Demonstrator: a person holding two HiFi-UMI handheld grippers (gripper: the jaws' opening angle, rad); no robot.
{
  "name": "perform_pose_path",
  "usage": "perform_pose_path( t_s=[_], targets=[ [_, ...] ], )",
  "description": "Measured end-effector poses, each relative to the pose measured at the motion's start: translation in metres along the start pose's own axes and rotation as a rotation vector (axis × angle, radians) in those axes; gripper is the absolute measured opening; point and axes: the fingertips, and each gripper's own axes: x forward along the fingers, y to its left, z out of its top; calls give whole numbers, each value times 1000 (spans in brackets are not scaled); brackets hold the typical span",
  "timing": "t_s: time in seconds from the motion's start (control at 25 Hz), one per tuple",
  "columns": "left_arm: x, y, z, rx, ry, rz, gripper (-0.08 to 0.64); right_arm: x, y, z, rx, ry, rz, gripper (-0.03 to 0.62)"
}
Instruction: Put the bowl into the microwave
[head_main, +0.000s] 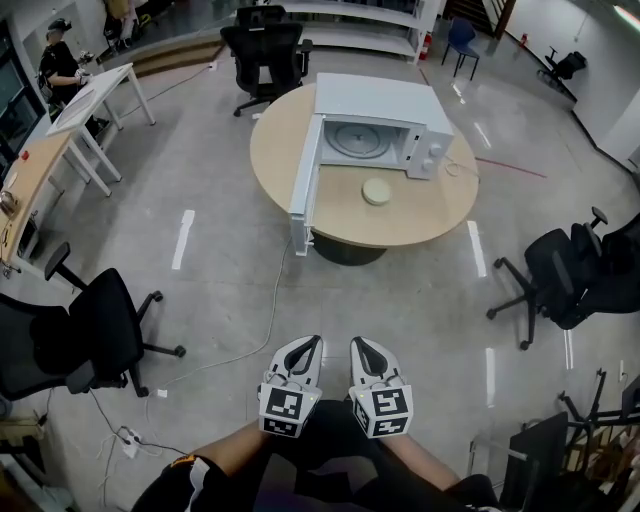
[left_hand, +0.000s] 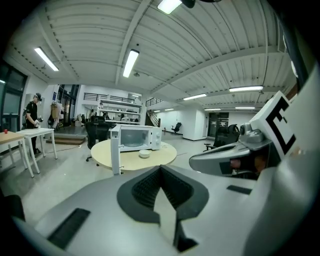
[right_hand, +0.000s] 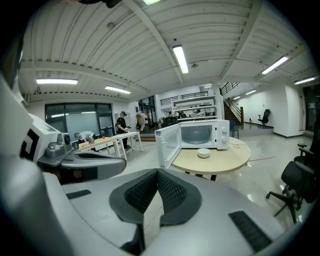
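Note:
A small white bowl (head_main: 376, 190) sits on the round wooden table (head_main: 430, 222), just in front of the white microwave (head_main: 385, 125). The microwave's door (head_main: 305, 180) hangs wide open to the left, showing the glass turntable inside. My left gripper (head_main: 308, 346) and right gripper (head_main: 362, 346) are held side by side close to my body, well short of the table. Both are shut with nothing between the jaws. In the left gripper view the bowl (left_hand: 144, 153) and microwave (left_hand: 137, 136) are far ahead of the gripper (left_hand: 160, 167). The right gripper view shows the same over the gripper (right_hand: 157, 171): bowl (right_hand: 203, 152), microwave (right_hand: 200, 134).
Black office chairs stand at the left (head_main: 80, 335), the right (head_main: 565, 270) and behind the table (head_main: 265, 55). White desks (head_main: 95, 105) line the far left, with a person (head_main: 60, 65) beside them. A cable (head_main: 240, 350) runs across the floor to a power strip (head_main: 128, 437).

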Motion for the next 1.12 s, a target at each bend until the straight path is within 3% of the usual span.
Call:
perform_pose_path(
  t_s=[1.12],
  targets=[
    [138,-95,54,53,-36,124,46,-10,-179,34,-25,-70,100,15]
  ],
)
